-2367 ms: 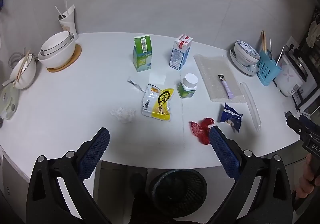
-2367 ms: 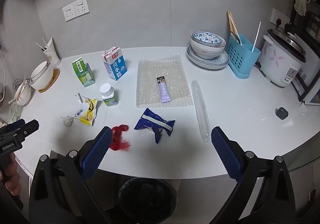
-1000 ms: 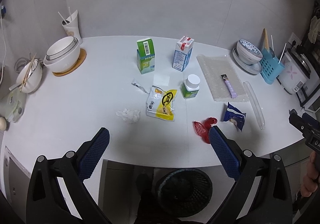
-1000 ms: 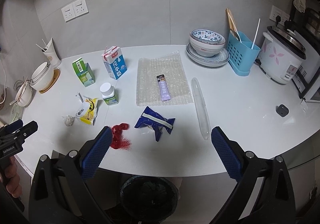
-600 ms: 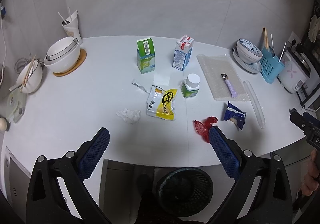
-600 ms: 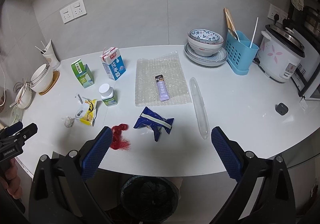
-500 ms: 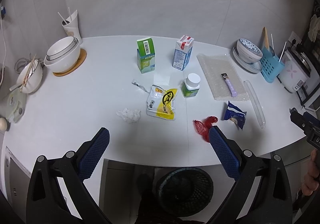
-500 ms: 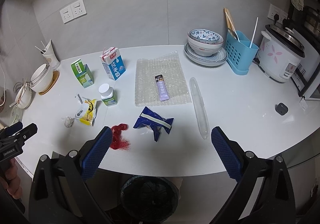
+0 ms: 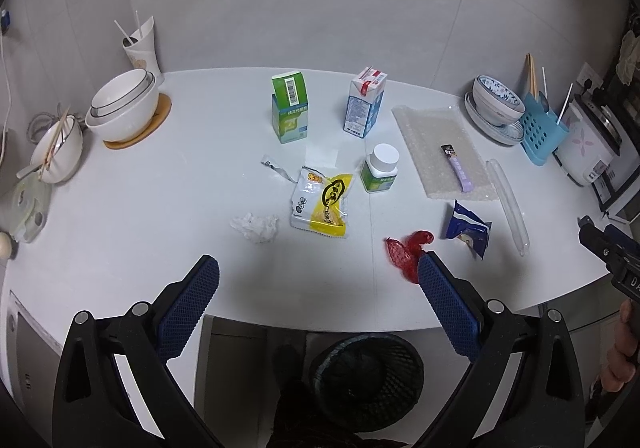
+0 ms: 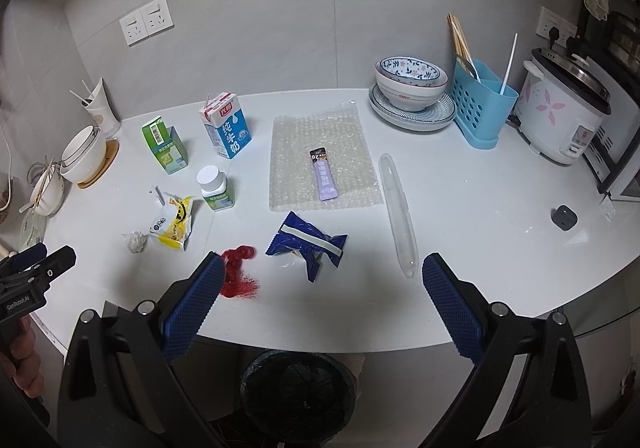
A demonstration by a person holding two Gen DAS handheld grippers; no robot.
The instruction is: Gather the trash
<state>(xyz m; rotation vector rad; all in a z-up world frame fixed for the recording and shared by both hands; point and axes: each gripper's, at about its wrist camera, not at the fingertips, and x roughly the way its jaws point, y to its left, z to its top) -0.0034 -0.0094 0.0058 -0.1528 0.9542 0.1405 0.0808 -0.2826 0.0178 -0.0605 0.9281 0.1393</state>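
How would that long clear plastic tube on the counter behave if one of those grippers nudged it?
The clear tube looks round and smooth, lying flat on the white counter, so a sideways nudge would probably roll it. It seems hollow and empty, so likely light. Its glossy surface may slip between the right gripper pads.

Left tongs (image 9: 318,292) hide part of the red net (image 9: 404,252) — small print unreadable.

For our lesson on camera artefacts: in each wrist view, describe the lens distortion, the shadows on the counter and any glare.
Left wrist view: fisheye bends the white counter edge, dark corners vignette, and a soft shadow lies ahead of the left hand-held gripper. Right wrist view: the same bowing, faint glare near the rice cooker, and the wastebasket is dim below the right hand-held gripper.
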